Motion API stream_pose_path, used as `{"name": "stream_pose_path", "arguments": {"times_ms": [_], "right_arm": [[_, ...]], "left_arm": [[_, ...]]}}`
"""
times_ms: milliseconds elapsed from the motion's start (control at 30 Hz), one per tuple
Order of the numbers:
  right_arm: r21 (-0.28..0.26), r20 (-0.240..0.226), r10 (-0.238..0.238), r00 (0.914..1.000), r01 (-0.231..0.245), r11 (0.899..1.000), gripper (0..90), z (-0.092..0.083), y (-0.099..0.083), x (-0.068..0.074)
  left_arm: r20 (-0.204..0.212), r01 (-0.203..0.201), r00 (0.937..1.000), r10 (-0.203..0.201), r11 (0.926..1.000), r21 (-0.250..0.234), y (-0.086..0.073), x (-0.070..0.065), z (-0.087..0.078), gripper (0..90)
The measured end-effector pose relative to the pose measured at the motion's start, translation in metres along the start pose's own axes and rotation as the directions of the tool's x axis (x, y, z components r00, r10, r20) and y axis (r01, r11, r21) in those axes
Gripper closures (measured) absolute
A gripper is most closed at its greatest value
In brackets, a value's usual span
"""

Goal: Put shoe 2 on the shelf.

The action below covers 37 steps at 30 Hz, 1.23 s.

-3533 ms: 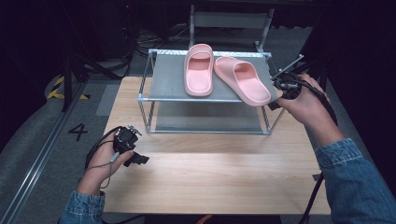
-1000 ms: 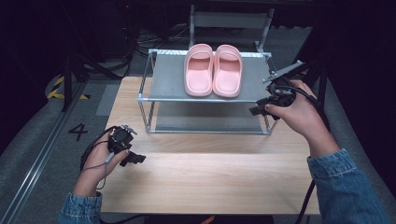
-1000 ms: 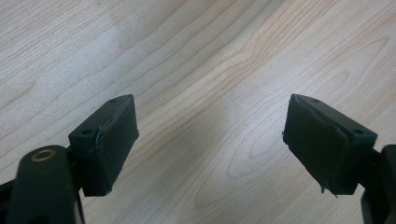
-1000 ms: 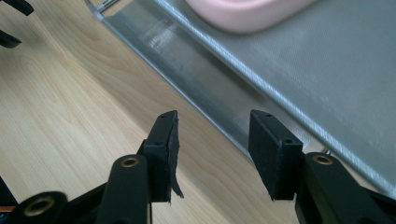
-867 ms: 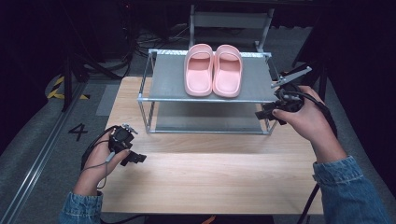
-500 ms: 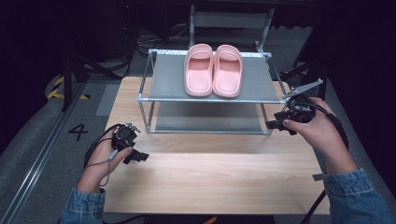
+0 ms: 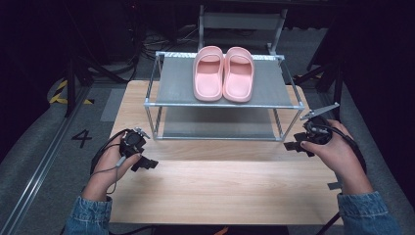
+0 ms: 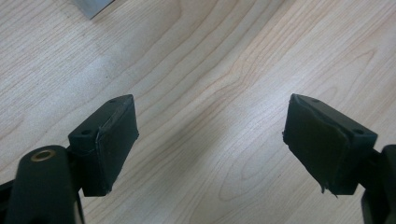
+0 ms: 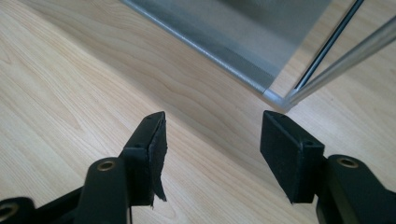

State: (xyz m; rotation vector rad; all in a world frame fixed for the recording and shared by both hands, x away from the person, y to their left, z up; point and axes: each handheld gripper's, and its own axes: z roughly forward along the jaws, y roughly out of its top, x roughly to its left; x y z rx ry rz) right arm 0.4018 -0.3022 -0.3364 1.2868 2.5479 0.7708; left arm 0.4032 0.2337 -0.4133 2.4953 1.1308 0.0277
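Note:
Two pink slippers [image 7: 223, 73] lie side by side on the top shelf of a two-tier metal rack [image 7: 176, 90] at the back of the wooden table [image 7: 220, 191]. My right gripper [image 7: 295, 146] hovers low by the rack's front right leg; its jaws have just been opening and stand open with nothing between them, over bare wood near the lower shelf's corner [image 9: 275, 95]. My left gripper [image 7: 146, 164] rests at the table's left front, open and empty, its pads [image 8: 107, 140] above plain wood.
The rack's lower shelf [image 7: 220, 129] holds nothing. Dark floor with cables and yellow-black tape [image 7: 61, 93] surrounds the table. A number four mark [image 7: 81, 137] is on the floor at left.
The right hand came down and back from beside the top shelf to the table's right side near the rack's leg. The slippers stay side by side. The left hand barely moved.

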Motion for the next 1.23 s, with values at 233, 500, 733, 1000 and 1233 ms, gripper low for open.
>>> {"name": "stream_pose_path", "arguments": {"times_ms": [233,500,733,1000,1233], "right_arm": [[-0.025,0.004,0.031,0.9995,-0.031,0.999,41.4,0.015,-0.021,-0.005],[-0.011,-0.021,0.033,0.9992,-0.033,0.999,41.4,0.034,-0.038,-0.006],[-0.026,-0.027,0.039,0.9989,-0.04,0.999,40.9,0.052,-0.051,-0.011],[-0.013,0.0,0.04,0.9992,-0.04,0.999,40.8,0.068,-0.06,-0.017],[-0.027,0.007,0.048,0.9988,-0.048,0.998,39.1,0.072,-0.065,-0.017]], "left_arm": [[0.004,-0.011,0.9999,0.011,0.9999,-0.002,0.001,-0.003,0.001,18.2],[-0.001,-0.01,0.9999,0.01,0.9999,0.007,0.003,-0.004,0.005,18.2],[-0.017,0.005,0.9998,-0.005,1.0,0.0,0.003,-0.002,0.007,18.2],[-0.025,0.012,0.9996,-0.012,0.9999,-0.01,0.003,-0.002,0.007,18.2],[-0.039,0.028,0.9988,-0.029,0.9991,-0.032,0.003,0.0,0.004,17.9]]}}
